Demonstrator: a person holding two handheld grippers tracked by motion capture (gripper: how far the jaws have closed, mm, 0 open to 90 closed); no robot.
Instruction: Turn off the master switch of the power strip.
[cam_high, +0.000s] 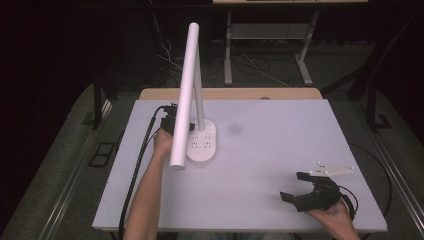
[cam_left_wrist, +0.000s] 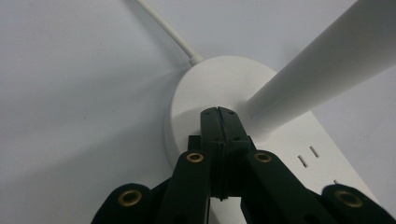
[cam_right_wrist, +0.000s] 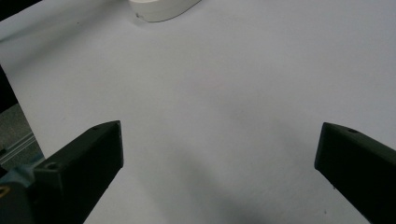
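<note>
While the white counter (cam_high: 280, 150) fills the middle of the high view, a white desk lamp (cam_high: 192, 95) stands at its centre-left, its long tube head slanting from the upper middle of the frame down toward the lower left. The lamp's oval base (cam_high: 202, 142) carries rows of plug sockets on its top face. A thin white cord (cam_left_wrist: 163, 25) leaves the base and runs to the upper left of the left gripper view.

The left claw (cam_left_wrist: 218, 112) is at the left edge of the base, its jaws pressed flat together with no gap, their tips resting over the base just beside the foot of the lamp's upright stem (cam_left_wrist: 317, 60). In the high view this claw (cam_high: 172, 120) is partly hidden behind the tube head, with the person's forearm reaching up from the bottom edge.

The right claw (cam_high: 292, 186) sits at the lower right of the high view, well apart from the lamp, its jaws spread wide and empty over bare counter. In the right gripper view the base shows at the top edge.
</note>
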